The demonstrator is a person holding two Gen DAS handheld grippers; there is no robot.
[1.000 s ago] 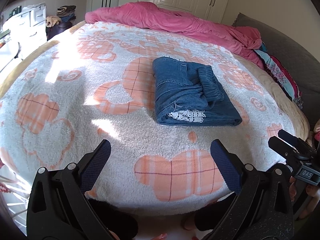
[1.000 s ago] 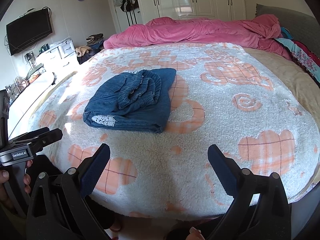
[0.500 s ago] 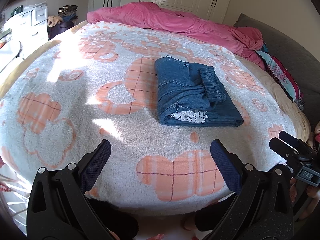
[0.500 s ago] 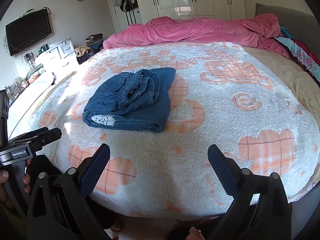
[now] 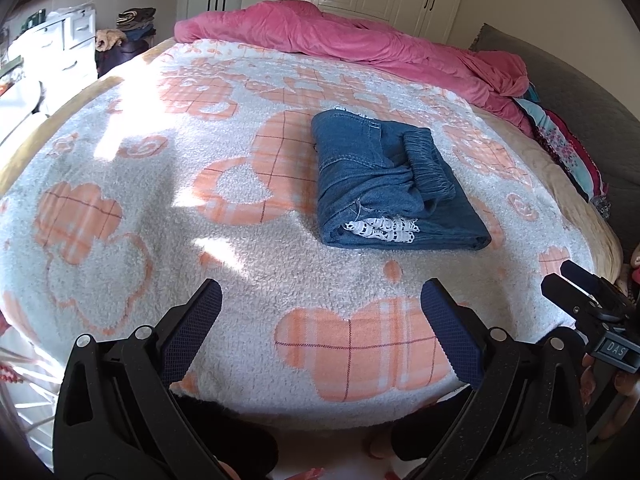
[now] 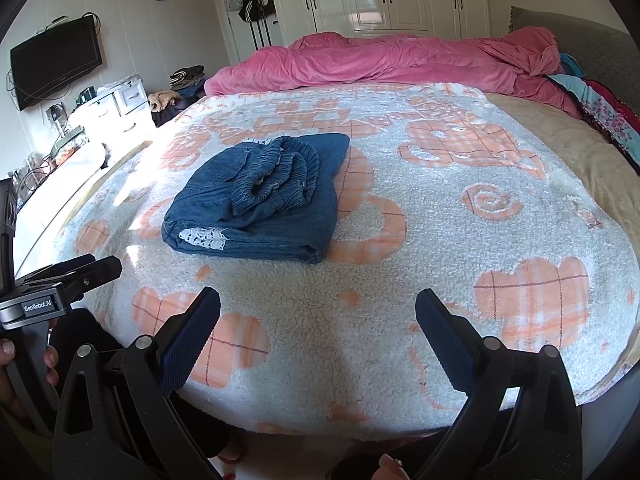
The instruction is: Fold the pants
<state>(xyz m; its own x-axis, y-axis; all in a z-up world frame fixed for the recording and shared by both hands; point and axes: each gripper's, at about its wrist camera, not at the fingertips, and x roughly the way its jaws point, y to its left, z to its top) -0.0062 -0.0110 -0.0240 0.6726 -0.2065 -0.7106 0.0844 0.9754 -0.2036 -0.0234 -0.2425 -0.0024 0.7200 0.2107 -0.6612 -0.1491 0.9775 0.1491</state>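
Left gripper point(image 5: 320, 312): fingers spread wide, empty, held at the near edge of the bed. Right gripper point(image 6: 318, 320): likewise wide apart, holding nothing. Blanket point(image 5: 120, 184): white fleece, orange plaid motifs, covered the mattress. Pants point(image 5: 388, 184): blue denim, folded into a compact stack, lay mid-blanket, lace trim showing. Pink duvet point(image 5: 360, 44): bunched along the far side.

The folded blue denim pants point(image 5: 384, 184) lie on your white-and-orange fleece blanket point(image 5: 160, 200). Behind the pants sits the rumpled pink duvet point(image 5: 340, 40); both your grippers hang before them, well apart from them.
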